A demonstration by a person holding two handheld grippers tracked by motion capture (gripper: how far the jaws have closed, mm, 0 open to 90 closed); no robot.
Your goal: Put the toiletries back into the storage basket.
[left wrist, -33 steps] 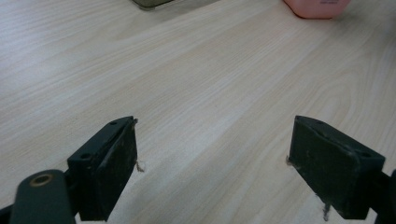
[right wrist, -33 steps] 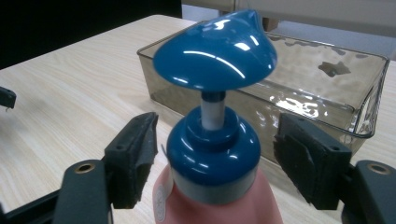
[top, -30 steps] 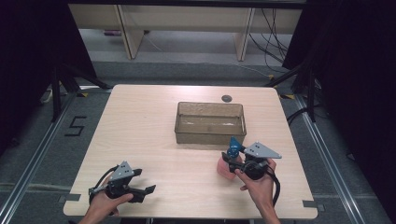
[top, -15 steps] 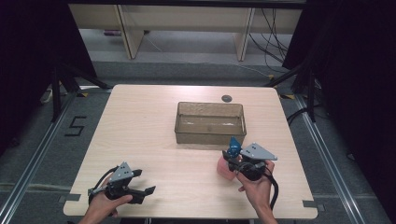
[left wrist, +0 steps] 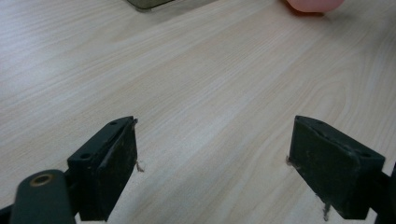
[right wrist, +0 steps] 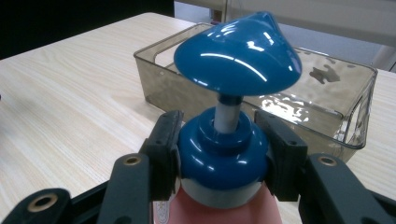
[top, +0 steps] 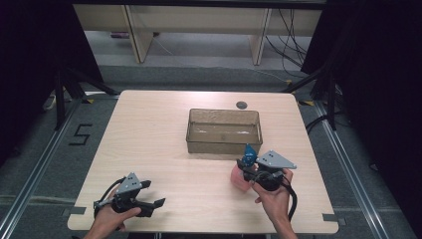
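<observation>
Even overhead light on the table [top: 149, 129], dark surroundings, glare on the blue pump cap [right wrist: 238, 51].

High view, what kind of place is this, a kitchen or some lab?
Likely a lab or recording workspace, not a kitchen: a bare wooden table ringed by black curtains, a taped floor number, and loose cables behind.

A pink pump bottle [right wrist: 219, 200] with a glossy blue collar and a blue cone-shaped pump head is held upright, just in front of the clear box [top: 224, 130] on the desk [top: 149, 129].
</observation>
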